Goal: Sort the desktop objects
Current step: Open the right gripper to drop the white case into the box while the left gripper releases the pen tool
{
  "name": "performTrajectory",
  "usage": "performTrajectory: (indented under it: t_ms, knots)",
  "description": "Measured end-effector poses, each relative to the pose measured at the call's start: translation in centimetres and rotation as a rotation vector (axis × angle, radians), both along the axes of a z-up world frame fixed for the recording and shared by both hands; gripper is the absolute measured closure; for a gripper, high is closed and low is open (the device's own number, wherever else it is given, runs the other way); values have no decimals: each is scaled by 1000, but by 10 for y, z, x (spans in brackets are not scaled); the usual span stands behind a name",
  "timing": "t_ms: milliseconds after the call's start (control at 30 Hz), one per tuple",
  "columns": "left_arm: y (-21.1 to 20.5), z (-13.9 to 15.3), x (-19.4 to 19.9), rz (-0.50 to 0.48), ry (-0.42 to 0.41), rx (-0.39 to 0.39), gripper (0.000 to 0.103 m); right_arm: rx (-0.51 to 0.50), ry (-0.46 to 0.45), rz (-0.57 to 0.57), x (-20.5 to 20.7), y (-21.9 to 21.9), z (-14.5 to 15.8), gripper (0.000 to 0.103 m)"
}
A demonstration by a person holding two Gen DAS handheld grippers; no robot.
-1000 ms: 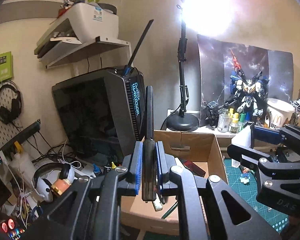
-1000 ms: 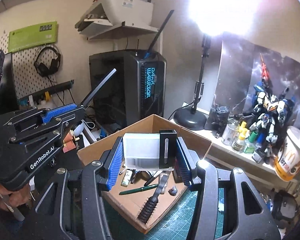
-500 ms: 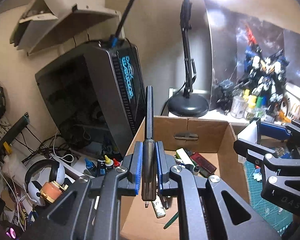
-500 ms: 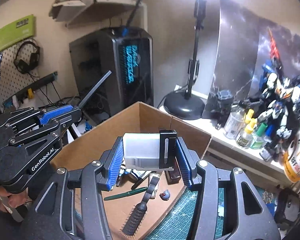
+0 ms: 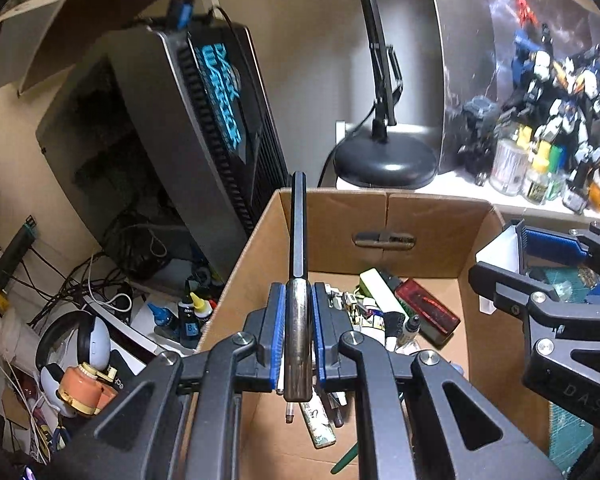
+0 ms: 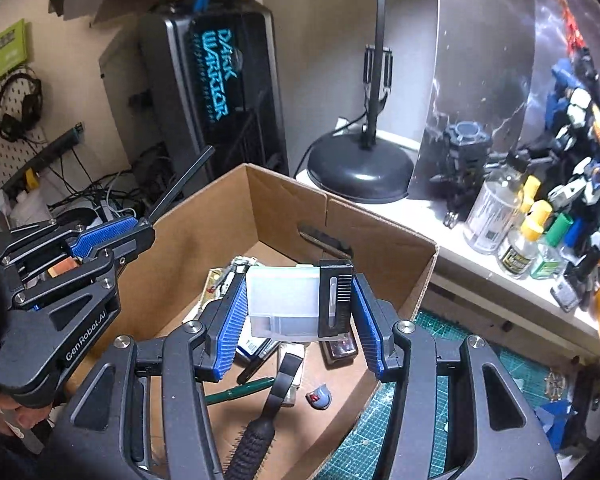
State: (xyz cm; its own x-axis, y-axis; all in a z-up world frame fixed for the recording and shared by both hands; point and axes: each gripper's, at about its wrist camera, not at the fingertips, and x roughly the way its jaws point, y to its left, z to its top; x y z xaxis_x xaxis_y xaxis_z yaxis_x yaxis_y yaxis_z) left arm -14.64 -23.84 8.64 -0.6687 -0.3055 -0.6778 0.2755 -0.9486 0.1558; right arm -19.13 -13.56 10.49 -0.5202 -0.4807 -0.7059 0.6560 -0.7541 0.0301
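My left gripper (image 5: 299, 294) is shut on a long thin black tool (image 5: 299, 224) with a metal handle. The tool points up and forward over the open cardboard box (image 5: 420, 216). My right gripper (image 6: 300, 300) is shut on a translucent white plastic case (image 6: 282, 300) with a black end cap and hangs above the same box (image 6: 284, 200). Inside the box lie a black hairbrush (image 6: 256, 440), a green pen (image 6: 240, 390), a red case (image 5: 428, 308) and several other small items. The right wrist view shows the left gripper (image 6: 112, 236) at the left and a person's hand (image 6: 12, 420) below it.
A black PC tower (image 5: 204, 128) stands left of the box, with a lamp base (image 5: 384, 160) behind it. Small bottles (image 6: 496, 216) and a model robot (image 6: 580, 120) fill the white shelf at right. A green cutting mat (image 6: 440, 360) lies under the box. Headphones (image 5: 80, 340) and cables clutter the left.
Both grippers have come forward and down over the cardboard box, which now fills more of each view. The tool and the white case stay gripped as before.
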Motion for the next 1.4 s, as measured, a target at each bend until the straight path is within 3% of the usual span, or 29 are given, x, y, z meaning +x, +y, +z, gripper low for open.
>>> performTrajectory:
  t_ms: [733, 1000, 1100, 1167, 1233, 1300, 1400]
  knots:
    - [5, -48, -40, -120, -246, 62, 90, 122, -167, -29, -39, -18, -56, 55]
    - [7, -47, -37, -98, -236, 18, 89, 140, -183, -3, -35, -22, -59, 55]
    - [10, -41, -32, -76, -202, -45, 88, 136, -191, 6, -34, -22, -61, 54]
    - [12, -35, -27, -66, -180, -71, 84, 130, -189, 9, -33, -20, -60, 53]
    - [12, -31, -22, -68, -157, -68, 71, 124, -183, 7, -31, -16, -58, 50]
    - [13, -26, -16, -67, -132, -69, 64, 115, -175, 4, -30, -13, -55, 45]
    - [16, -19, -7, -61, -103, -74, 64, 103, -155, 4, -25, -7, -49, 45]
